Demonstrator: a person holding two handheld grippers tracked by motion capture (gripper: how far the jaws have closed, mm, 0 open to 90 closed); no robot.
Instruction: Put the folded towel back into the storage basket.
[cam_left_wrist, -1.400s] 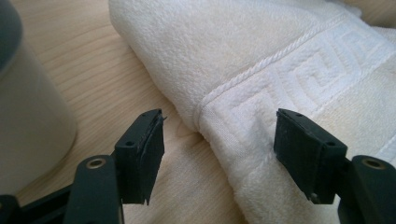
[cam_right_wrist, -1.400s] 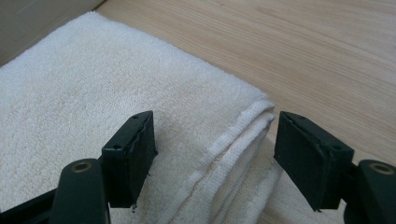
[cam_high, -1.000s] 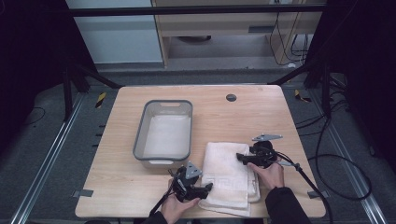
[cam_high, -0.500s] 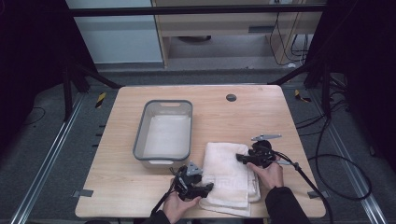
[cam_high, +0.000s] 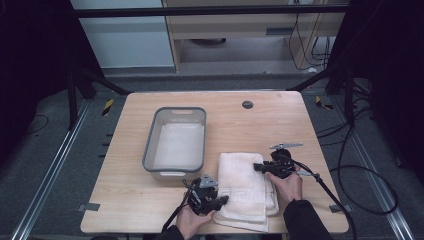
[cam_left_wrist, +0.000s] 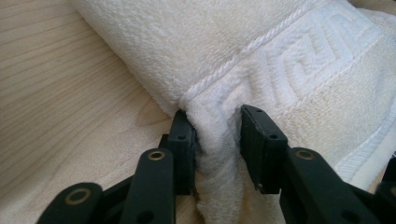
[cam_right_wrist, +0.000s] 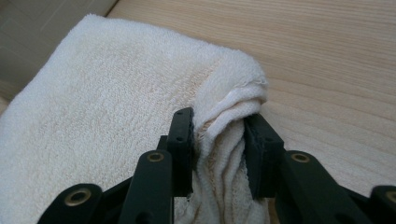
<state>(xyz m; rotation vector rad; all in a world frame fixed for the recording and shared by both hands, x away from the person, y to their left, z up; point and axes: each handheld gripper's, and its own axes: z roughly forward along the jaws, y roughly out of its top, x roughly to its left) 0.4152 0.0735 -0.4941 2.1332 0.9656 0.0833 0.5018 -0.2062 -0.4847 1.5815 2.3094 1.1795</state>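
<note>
The left black hand-held gripper (cam_high: 221, 200) and the right black hand-held gripper (cam_high: 257, 167) each carry a grey 3-cornered plate on top and trail a black cable. Their 2 black jaws show brass-coloured pivot rings and small screw holes. Dark sleeves cover both forearms.

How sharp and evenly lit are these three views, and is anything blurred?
High view: table well lit, surroundings nearly black, picture a bit soft. Left gripper view: towel weave crisp near the claw, even light, no glare. Right gripper view: towel folds sharp at the pads, softer toward the far edge, jaw arms dark at the bottom.
</note>
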